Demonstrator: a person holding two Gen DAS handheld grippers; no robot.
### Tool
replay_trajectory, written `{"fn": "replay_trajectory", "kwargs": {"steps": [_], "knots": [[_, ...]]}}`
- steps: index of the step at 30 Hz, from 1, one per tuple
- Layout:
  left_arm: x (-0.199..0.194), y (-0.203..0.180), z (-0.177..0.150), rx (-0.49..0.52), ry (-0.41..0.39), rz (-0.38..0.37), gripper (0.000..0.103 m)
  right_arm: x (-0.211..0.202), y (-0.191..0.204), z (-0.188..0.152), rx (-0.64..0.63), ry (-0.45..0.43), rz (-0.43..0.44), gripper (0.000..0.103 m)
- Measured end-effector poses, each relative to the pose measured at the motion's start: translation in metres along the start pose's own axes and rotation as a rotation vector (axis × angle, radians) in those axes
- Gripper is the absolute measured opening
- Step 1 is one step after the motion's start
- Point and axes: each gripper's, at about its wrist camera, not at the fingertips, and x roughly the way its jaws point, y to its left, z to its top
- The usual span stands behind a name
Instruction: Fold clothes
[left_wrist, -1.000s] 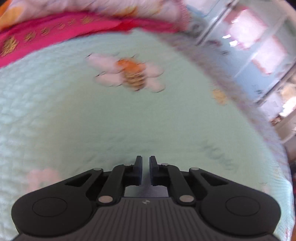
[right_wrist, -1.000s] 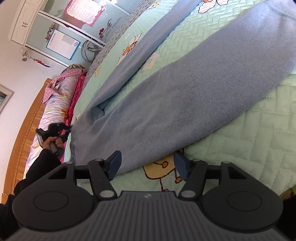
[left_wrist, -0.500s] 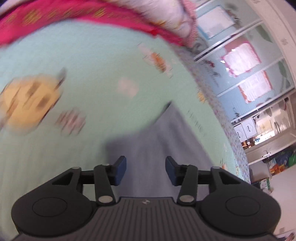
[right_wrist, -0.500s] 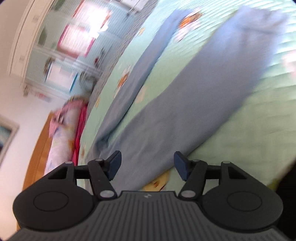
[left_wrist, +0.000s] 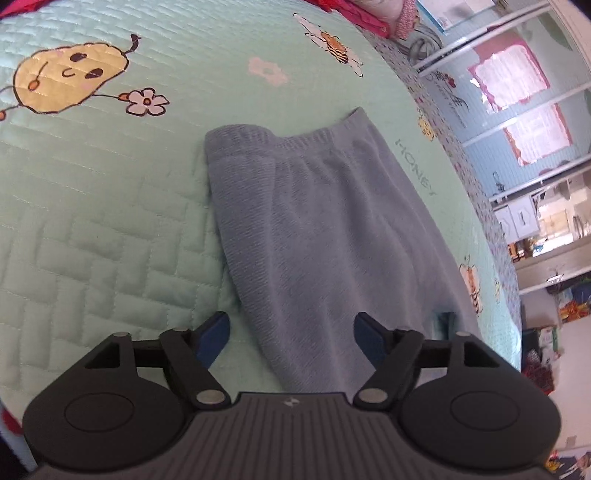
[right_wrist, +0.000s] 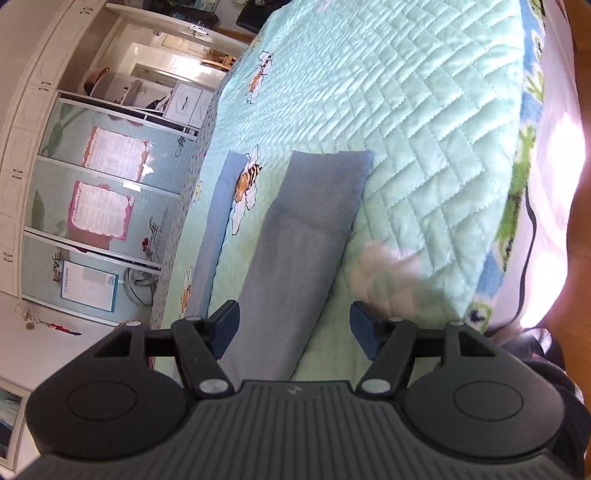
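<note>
Left wrist view: my left hand-held gripper (left_wrist: 291, 338) hung over the waist end of the blue knit trousers (left_wrist: 325, 236), jaws wide and opening, with cloth below the gap but neither pad pressing on it. The trousers lay flat on the mint quilted bedspread (left_wrist: 92, 236), the ribbed waistband (left_wrist: 280, 138) at the far end, slightly puckered at its left corner. Risk as I judged it: the fabric looked thick and doubled at the left edge, so a pinch there could catch only the top layer and drag the fold askew; a pinch too deep could also pick up the quilt.

Right wrist view: my right hand-held gripper (right_wrist: 293, 332) was likewise wide and opening, empty, aimed along one trouser leg (right_wrist: 295, 251) toward its hem. The second leg (right_wrist: 214, 236) lay apart, beyond a bee print (right_wrist: 247, 184). With the legs splayed, lifting one hem alone would likely leave them misaligned. The weave looked soft and ribbed, mostly smooth.
</note>
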Motion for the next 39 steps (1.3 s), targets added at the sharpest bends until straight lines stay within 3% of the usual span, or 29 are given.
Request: {"fn": "replay_trajectory", "kwargs": {"steps": [4,7,8,9,10,11,12,13,16,25,28,30,31,32,35,38,39], "knots": [[0.006,-0.002,0.004,-0.031,-0.026,-0.009,0.074,0.015,0.003,0.011,-0.013,-0.018,0.016,0.069],[0.012,-0.005,0.006,-0.027,-0.044,0.004,0.045,0.025,0.008,0.015,-0.038,-0.014,0.020,0.068],[0.013,-0.003,0.005,-0.039,-0.044,0.008,0.027,0.026,0.009,0.015,-0.052,-0.011,0.013,0.066],[0.013,0.001,0.004,-0.063,-0.045,0.006,0.015,0.027,0.010,0.015,-0.064,-0.009,0.006,0.058],[0.012,0.005,0.003,-0.081,-0.049,0.003,0.010,0.028,0.012,0.015,-0.077,-0.006,-0.002,0.041],[0.007,0.008,0.002,-0.086,-0.062,-0.006,0.009,0.029,0.010,0.016,-0.072,0.004,-0.007,0.031],[0.002,0.010,0.000,-0.091,-0.075,-0.016,0.008,0.030,0.007,0.016,-0.060,0.014,-0.016,0.010],[-0.003,0.011,-0.002,-0.087,-0.089,-0.024,0.007,0.031,0.005,0.017,-0.054,0.020,-0.022,0.005],[-0.020,0.004,-0.004,-0.010,-0.122,-0.035,0.007,0.025,0.012,0.017,-0.093,0.013,0.005,0.005],[-0.059,-0.007,-0.008,0.016,-0.161,-0.110,0.007,0.003,0.044,0.025,-0.185,-0.063,0.052,0.005],[-0.062,0.005,-0.013,0.011,-0.141,-0.094,0.008,0.004,0.038,0.024,-0.163,-0.038,0.037,0.006],[-0.052,0.017,-0.013,-0.012,-0.102,-0.064,0.009,0.014,0.025,0.021,-0.118,0.004,-0.003,0.016],[-0.046,0.022,-0.013,-0.022,-0.087,-0.050,0.009,0.021,0.018,0.018,-0.085,0.026,-0.029,0.030],[-0.043,0.025,-0.013,-0.025,-0.081,-0.045,0.009,0.024,0.010,0.015,-0.054,0.044,-0.041,0.036],[-0.037,0.029,-0.014,-0.021,-0.074,-0.009,0.014,0.023,0.008,0.011,-0.063,0.028,-0.027,0.035],[-0.043,0.028,-0.013,-0.013,-0.076,-0.012,0.015,0.016,0.018,0.012,-0.137,0.012,-0.063,0.027],[-0.046,0.029,-0.013,-0.014,-0.071,-0.011,0.020,0.011,0.020,0.015,-0.147,0.012,-0.071,0.027]]}}
